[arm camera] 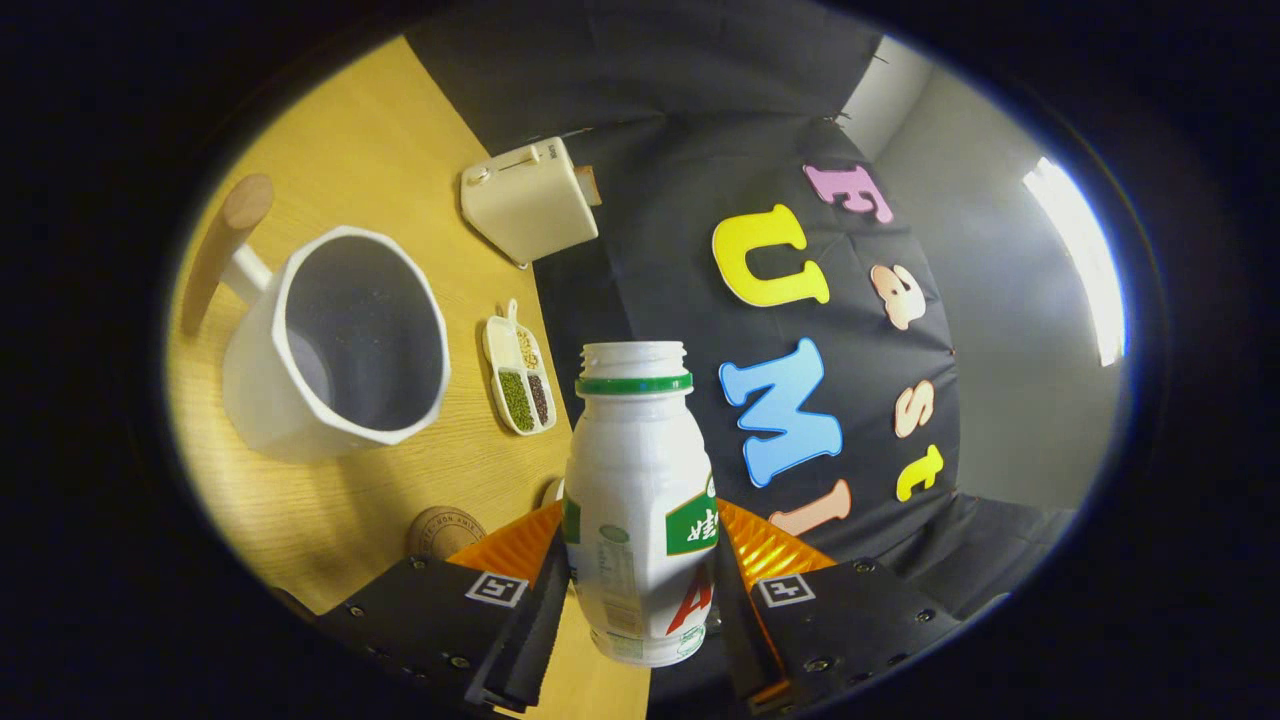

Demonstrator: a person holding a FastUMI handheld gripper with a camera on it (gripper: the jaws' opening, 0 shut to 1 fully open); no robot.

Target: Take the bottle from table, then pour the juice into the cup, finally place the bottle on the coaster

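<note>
On the wooden counter to my far left, I see a white cup with a wooden handle, open mouth tipped toward me. Beside it lies a small divided dish of seeds, with a cream toaster beyond that. Nearer my fingers sits a round wooden coaster. Between the fingers stands the bottle: white plastic, green neck ring, cap off, green label on its side. My gripper is closed narrowly around the bottle's lower body, both fingers pressing its sides, holding it against the booth wall background.
</note>
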